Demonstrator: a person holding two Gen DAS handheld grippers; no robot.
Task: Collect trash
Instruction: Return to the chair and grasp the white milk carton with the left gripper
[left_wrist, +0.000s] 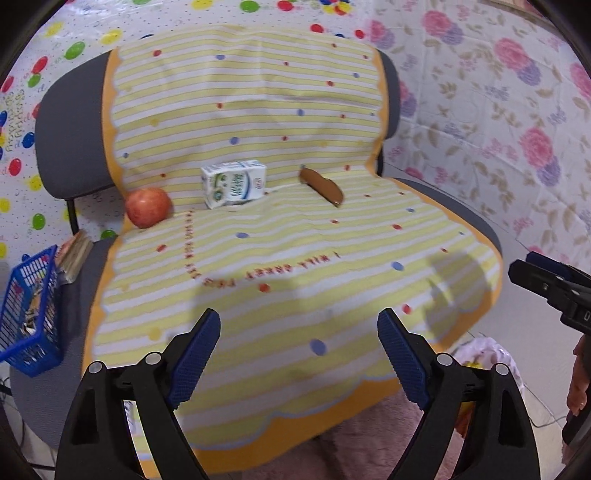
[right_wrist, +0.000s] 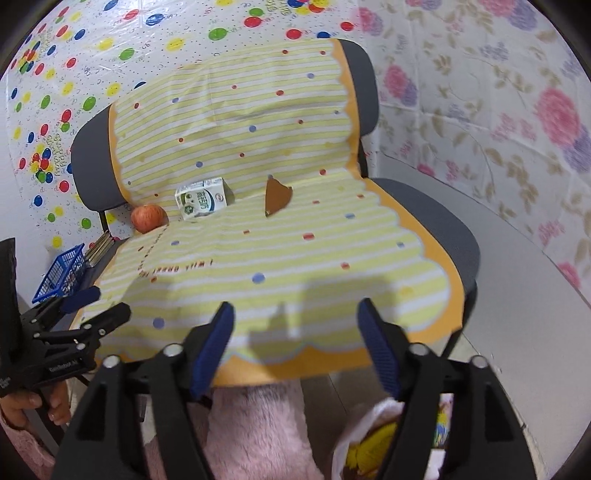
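A white and green milk carton (left_wrist: 233, 183) (right_wrist: 201, 197) lies at the back of a chair seat covered by a yellow striped cloth (left_wrist: 280, 266) (right_wrist: 295, 258). A brown scrap of cardboard (left_wrist: 320, 185) (right_wrist: 277, 195) lies to its right. A red apple (left_wrist: 148, 206) (right_wrist: 148, 218) sits to its left. My left gripper (left_wrist: 298, 354) is open and empty over the seat's front edge. My right gripper (right_wrist: 295, 343) is open and empty, also at the front edge. Each gripper shows in the other's view, the right one (left_wrist: 554, 284) and the left one (right_wrist: 92, 306).
A blue basket (left_wrist: 27, 314) (right_wrist: 61, 273) holding scraps stands left of the chair, with stacked books (left_wrist: 75, 251) beside it. A pale bag with yellow contents (right_wrist: 373, 443) (left_wrist: 484, 354) lies on the floor at front right. Patterned sheets cover the walls.
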